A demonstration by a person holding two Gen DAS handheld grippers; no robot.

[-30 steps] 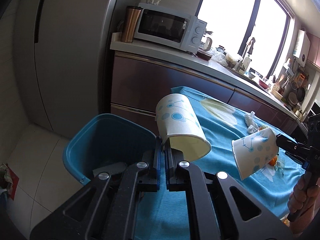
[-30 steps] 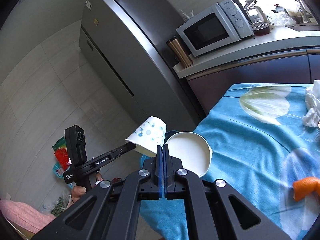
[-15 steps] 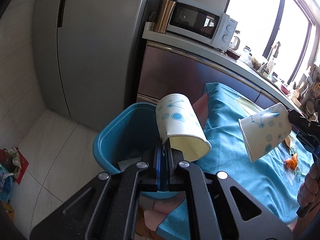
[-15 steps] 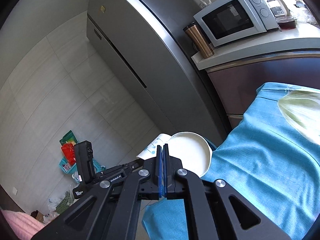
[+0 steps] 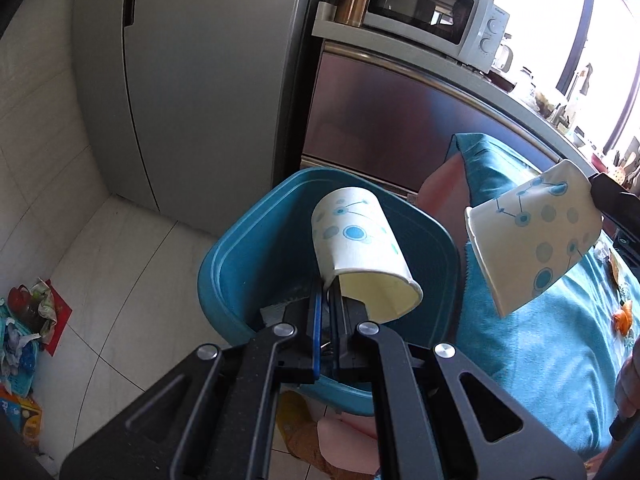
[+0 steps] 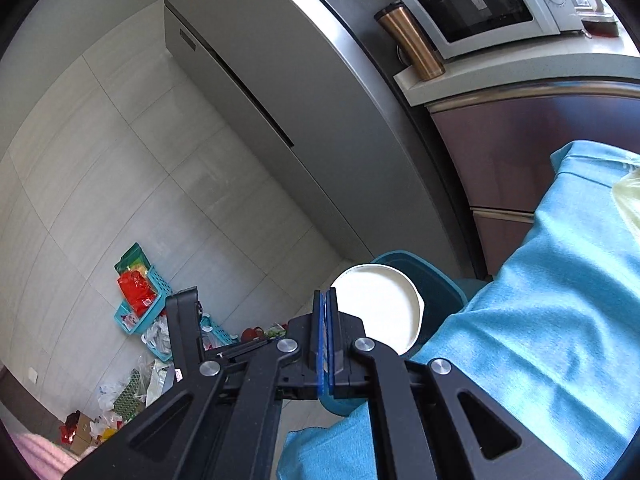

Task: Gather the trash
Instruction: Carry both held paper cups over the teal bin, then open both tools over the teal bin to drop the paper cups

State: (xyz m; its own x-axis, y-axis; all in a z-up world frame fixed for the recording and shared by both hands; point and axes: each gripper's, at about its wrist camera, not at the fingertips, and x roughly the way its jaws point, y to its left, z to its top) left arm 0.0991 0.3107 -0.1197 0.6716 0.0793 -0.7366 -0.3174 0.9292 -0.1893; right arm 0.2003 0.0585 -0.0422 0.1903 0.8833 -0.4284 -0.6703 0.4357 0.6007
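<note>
My left gripper (image 5: pixel 328 300) is shut on the rim of a white paper cup with blue dots (image 5: pixel 358 248), tilted over the open blue trash bin (image 5: pixel 240 240). My right gripper (image 6: pixel 327 312) is shut on the rim of a second dotted paper cup (image 6: pixel 380 308), whose white inside faces the camera, held near the bin's rim (image 6: pixel 440 280). That second cup (image 5: pixel 536 240) also shows in the left wrist view at the right, above the table edge.
A blue tablecloth (image 6: pixel 540 320) covers the table right of the bin, with orange scraps (image 5: pixel 624 316) on it. A grey fridge (image 5: pixel 200 80) and a counter with a microwave (image 5: pixel 432 4) stand behind. Baskets and bags (image 6: pixel 140 304) lie on the floor at left.
Both grippers have carried their cups left, off the table toward the bin. The left cup now hangs over the bin's opening; the right cup has come to the bin's rim.
</note>
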